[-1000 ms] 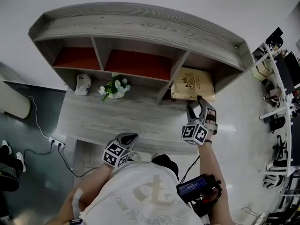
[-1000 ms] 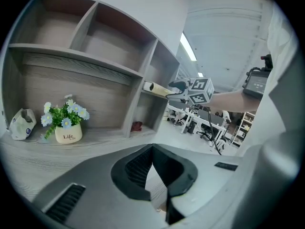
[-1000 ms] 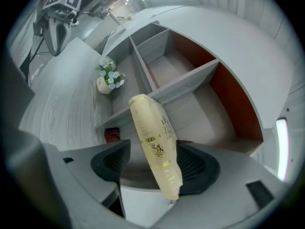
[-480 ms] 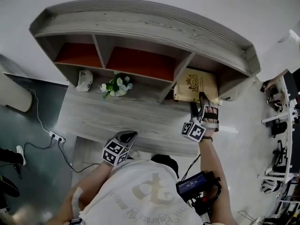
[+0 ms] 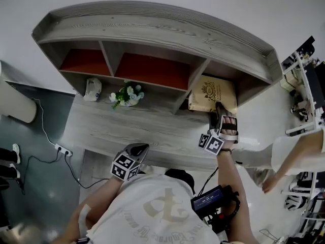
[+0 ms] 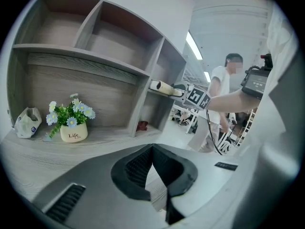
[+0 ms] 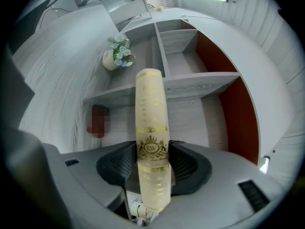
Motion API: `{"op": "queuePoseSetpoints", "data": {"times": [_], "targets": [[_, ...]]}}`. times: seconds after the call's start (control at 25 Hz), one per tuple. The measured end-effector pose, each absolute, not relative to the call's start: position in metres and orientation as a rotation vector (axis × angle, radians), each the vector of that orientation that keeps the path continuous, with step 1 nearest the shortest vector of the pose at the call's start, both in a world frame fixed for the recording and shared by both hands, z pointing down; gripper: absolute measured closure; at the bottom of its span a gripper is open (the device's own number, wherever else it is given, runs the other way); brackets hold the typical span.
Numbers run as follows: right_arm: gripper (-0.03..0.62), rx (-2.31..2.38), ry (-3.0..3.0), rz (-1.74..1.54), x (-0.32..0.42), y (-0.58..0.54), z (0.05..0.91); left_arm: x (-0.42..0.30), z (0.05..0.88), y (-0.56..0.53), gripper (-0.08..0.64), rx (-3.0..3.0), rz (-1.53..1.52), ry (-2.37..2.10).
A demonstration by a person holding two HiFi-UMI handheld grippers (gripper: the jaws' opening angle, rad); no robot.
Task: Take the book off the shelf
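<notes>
Nearest the person, the left gripper (image 5: 137,150) is hanging idle over the front edge of the surface (image 5: 117,128). Its jaws are lying together with nothing between them, and it is taking no part in the job.

Further out, the right gripper (image 5: 222,113) is reaching into the right-hand bay of the shelf (image 5: 152,29), and its jaws have just been closing. The right gripper view is showing the book (image 7: 151,104) spine-on between them, with the pads pressing on both sides of the cream, gold-printed spine. The grip is looking made.

The book (image 5: 212,91) itself is not yet out. In the head view it is sitting inside the lower right compartment, under the board above, with its cover turned toward the camera. Judging by that, the reach and the clamp are done and the removal proper is remaining. The book is still needing to be drawn forward, clear of the divider and the side wall, and then brought away, presumably over the open surface in front.

Beyond and to the left, the flower pot (image 5: 125,95) and a small white bag (image 5: 91,89) are standing in the middle bay, well apart from the book and out of its way. At the far right a bystander's sleeve (image 5: 299,151) is showing beside the surface, near the way out.
</notes>
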State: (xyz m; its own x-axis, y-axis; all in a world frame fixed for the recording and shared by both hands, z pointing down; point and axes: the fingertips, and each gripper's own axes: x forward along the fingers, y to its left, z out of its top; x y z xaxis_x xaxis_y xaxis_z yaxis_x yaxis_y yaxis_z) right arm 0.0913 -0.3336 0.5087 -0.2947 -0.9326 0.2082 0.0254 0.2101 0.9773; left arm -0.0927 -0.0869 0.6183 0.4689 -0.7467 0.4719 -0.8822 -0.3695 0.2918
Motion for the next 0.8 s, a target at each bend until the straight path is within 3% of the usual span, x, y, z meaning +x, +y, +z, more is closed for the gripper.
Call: {"op": "queuePoseSetpoints", "data": {"times": [0.8], "targets": [[0.39,0.883,-1.554,-1.268,0.096,-0.281,0.487,-0.083,0.617,-0.08,0.546,2.258,0.372,-1.291]]}}
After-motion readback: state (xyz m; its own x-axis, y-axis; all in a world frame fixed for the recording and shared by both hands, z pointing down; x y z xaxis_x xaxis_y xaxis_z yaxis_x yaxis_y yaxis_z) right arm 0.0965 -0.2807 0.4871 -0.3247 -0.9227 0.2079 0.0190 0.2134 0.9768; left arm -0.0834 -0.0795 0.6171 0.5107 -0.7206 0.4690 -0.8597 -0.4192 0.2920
